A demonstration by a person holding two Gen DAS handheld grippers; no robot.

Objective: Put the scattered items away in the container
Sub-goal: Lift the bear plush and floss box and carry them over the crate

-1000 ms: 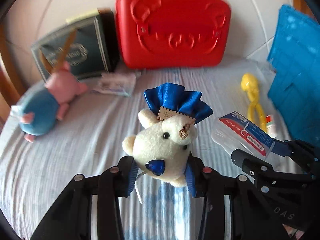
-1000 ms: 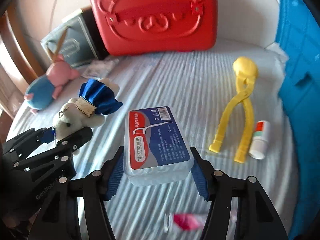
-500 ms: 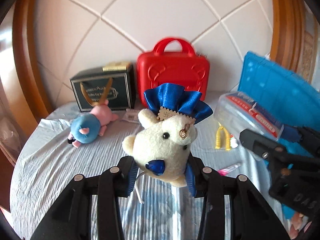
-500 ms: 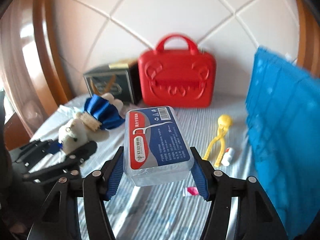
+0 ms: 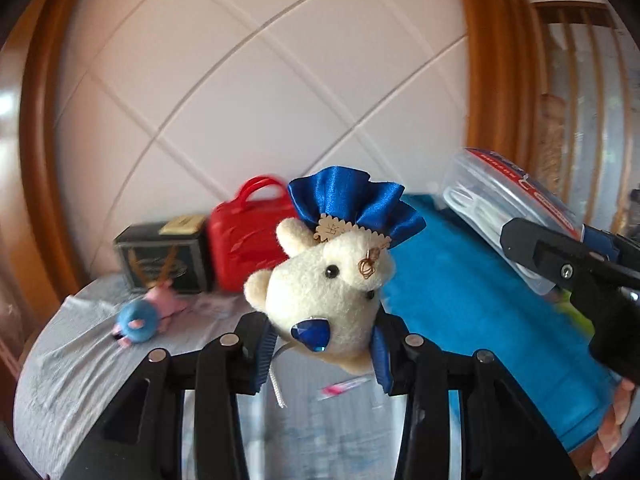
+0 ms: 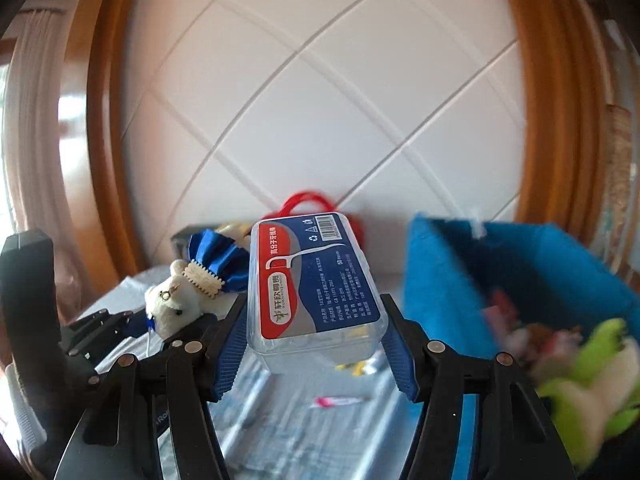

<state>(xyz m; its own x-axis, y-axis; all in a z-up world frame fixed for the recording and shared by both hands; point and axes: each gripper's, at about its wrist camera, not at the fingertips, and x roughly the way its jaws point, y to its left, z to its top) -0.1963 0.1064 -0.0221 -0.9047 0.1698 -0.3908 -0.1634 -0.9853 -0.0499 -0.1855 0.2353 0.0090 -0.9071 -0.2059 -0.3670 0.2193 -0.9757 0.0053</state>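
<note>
My left gripper (image 5: 322, 350) is shut on a cream plush bear (image 5: 324, 292) with a blue satin bow, held high above the bed. My right gripper (image 6: 314, 340) is shut on a clear plastic floss-pick box (image 6: 312, 284) with a red and blue label. That box (image 5: 500, 216) also shows at the right of the left wrist view, and the bear (image 6: 176, 304) at the left of the right wrist view. The blue fabric container (image 6: 520, 276) stands to the right, with several soft items inside, among them a green plush (image 6: 592, 360).
On the grey bedsheet (image 5: 80, 360) lie a blue and pink plush (image 5: 142, 316) and a small pink packet (image 5: 344, 386). A red case (image 5: 244, 240) and a dark box (image 5: 164, 256) stand against the padded headboard (image 5: 260, 100). A hand (image 5: 608, 428) shows at the lower right.
Both grippers have risen well above the bed with their loads and tilted up. The headboard now fills the views, and the blue container's inside has come into the right wrist view.
</note>
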